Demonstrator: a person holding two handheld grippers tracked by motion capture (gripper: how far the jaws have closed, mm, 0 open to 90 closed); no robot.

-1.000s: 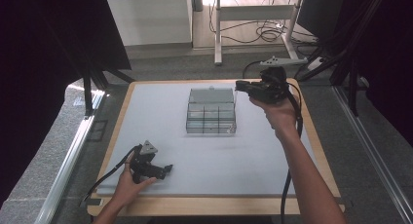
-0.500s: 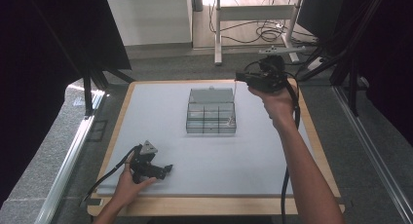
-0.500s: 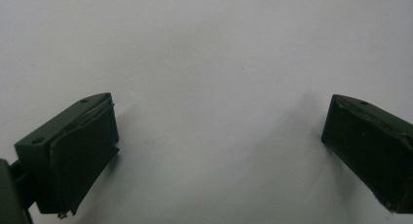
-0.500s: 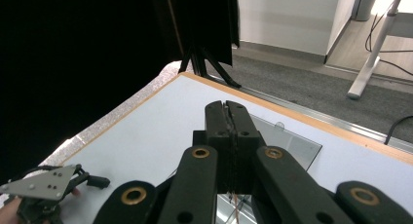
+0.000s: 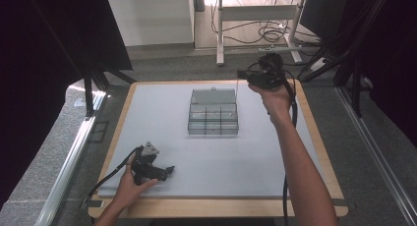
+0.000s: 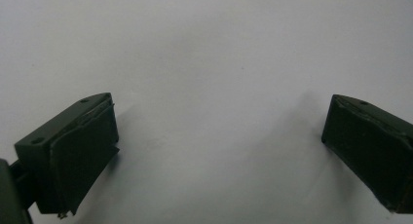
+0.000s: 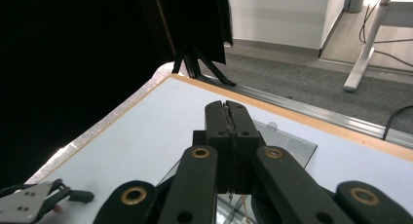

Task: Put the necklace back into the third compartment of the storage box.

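A clear plastic compartment box [image 5: 213, 119] stands mid-table with its lid [image 5: 213, 95] laid open toward the back. My right gripper [image 5: 241, 74] hangs in the air above the box's back right corner. Its jaws are pressed together [image 7: 226, 107] on a thin strand [image 5: 236, 91] that dangles toward the box. The lid [image 7: 287, 143] shows past those jaws. My left gripper [image 5: 168, 170] rests on the white table top [image 5: 255, 162] near the front left. Its jaws stand wide apart over bare table [image 6: 219, 131], with nothing between the pads [image 6: 78, 151].
The white top has a wooden rim [image 5: 314, 137]. A metal rail [image 5: 69, 162] runs along the floor at the left. Black stand legs [image 5: 96, 81] rise off the back left corner. A white desk frame with cables [image 5: 260, 29] stands behind the table.
My right gripper has lifted and drawn back from over the box toward the table's far right edge, still shut. The left gripper has stayed in place.
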